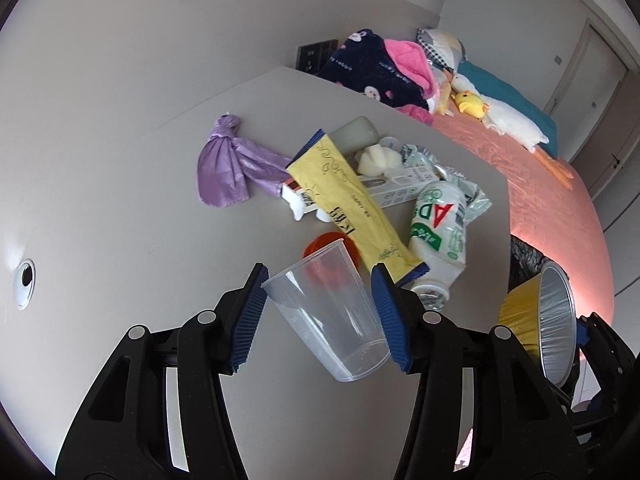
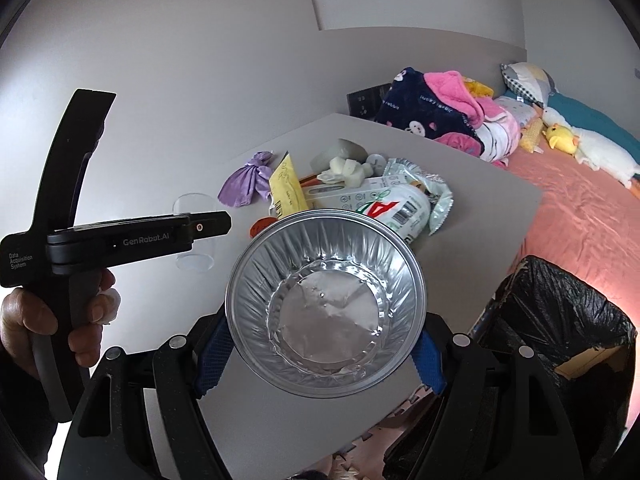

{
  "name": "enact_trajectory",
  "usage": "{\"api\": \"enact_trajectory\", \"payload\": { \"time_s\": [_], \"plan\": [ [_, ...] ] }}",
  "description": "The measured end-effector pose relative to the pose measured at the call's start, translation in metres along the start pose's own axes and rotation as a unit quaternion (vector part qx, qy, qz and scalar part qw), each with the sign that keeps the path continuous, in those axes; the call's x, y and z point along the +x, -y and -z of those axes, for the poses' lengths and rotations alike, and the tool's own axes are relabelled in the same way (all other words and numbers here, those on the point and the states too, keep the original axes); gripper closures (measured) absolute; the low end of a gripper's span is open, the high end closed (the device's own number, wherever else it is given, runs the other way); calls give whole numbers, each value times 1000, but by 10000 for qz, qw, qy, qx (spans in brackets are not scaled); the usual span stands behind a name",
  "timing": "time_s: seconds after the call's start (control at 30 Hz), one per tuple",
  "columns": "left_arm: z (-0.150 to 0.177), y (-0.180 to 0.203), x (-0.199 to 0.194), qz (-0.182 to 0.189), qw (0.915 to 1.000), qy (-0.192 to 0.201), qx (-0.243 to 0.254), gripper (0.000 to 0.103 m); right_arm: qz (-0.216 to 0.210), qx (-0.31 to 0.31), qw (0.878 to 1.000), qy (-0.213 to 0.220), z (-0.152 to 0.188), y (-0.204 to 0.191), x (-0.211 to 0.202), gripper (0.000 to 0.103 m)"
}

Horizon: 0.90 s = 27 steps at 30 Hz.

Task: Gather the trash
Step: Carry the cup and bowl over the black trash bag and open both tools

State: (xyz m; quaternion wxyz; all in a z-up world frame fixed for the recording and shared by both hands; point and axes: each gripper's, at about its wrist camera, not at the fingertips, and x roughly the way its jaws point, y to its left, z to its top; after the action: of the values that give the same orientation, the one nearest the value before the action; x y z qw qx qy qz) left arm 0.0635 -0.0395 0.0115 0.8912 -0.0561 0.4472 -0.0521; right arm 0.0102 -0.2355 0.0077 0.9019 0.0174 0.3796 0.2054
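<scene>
Left gripper (image 1: 320, 316) clamps a clear cup (image 1: 328, 312); right gripper (image 2: 320, 356) clamps a foil bowl (image 2: 324, 300). Bin (image 2: 560, 320) waits beside table (image 1: 120, 200); bottle (image 1: 440, 232), wrappers remain.

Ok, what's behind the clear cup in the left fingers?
Behind the clear cup, an orange lid shows above its rim and blurrily through its wall. The table under the lid is hidden.
</scene>
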Motion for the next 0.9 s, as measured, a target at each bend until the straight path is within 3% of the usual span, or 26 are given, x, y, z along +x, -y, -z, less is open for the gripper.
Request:
{"api": "enact_trajectory", "payload": {
  "time_s": [0.4, 0.9],
  "plan": [
    [-12, 84, 2, 559, 9964, 132, 624, 51, 587, 407, 9970, 306, 7, 59, -45, 27],
    [-2, 177, 14, 1263, 9828, -37, 1346, 51, 1233, 979, 9864, 476, 31, 123, -91, 27]
  ]
}}
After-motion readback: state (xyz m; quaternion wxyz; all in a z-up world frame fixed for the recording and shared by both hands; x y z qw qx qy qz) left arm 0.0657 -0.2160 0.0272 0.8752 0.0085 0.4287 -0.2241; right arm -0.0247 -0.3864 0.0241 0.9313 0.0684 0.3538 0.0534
